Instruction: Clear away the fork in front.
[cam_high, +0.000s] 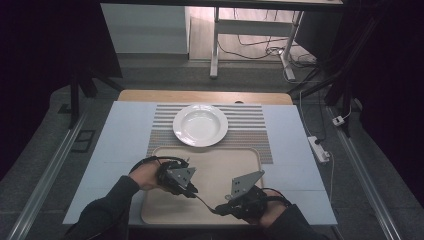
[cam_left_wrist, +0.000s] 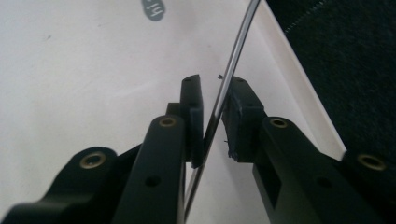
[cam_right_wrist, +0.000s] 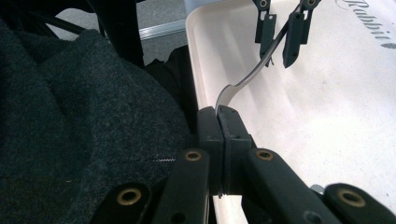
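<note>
1. The right gripper (cam_high: 223, 208) sits nearest the person, over the near right part of the beige tray (cam_high: 220, 165). In the right gripper view its jaws are pressed together on one end of a slim metal utensil (cam_right_wrist: 243, 81), so it is clamped there.
2. The utensil is thin, silvery and shiny, with a gentle curve where the flat clamped end rises into a narrow handle. Which kind of cutlery it is cannot be told, since the wide end is hidden between the jaws. It hangs just above the tray, spanning the gap between the two grippers.
3. The left gripper (cam_high: 192, 191) holds the other stretch of the handle (cam_left_wrist: 219, 102). In the left gripper view its jaws stand slightly apart with the rod running between them: the left pad seems to touch it, a sliver of gap shows at the right pad. Whether the grip is firm cannot be told.
4. Beyond the tray, a white deep plate (cam_high: 200, 125) rests on a striped placemat (cam_high: 250, 125).
5. The mat lies on the pale blue tabletop (cam_high: 120, 135).
</note>
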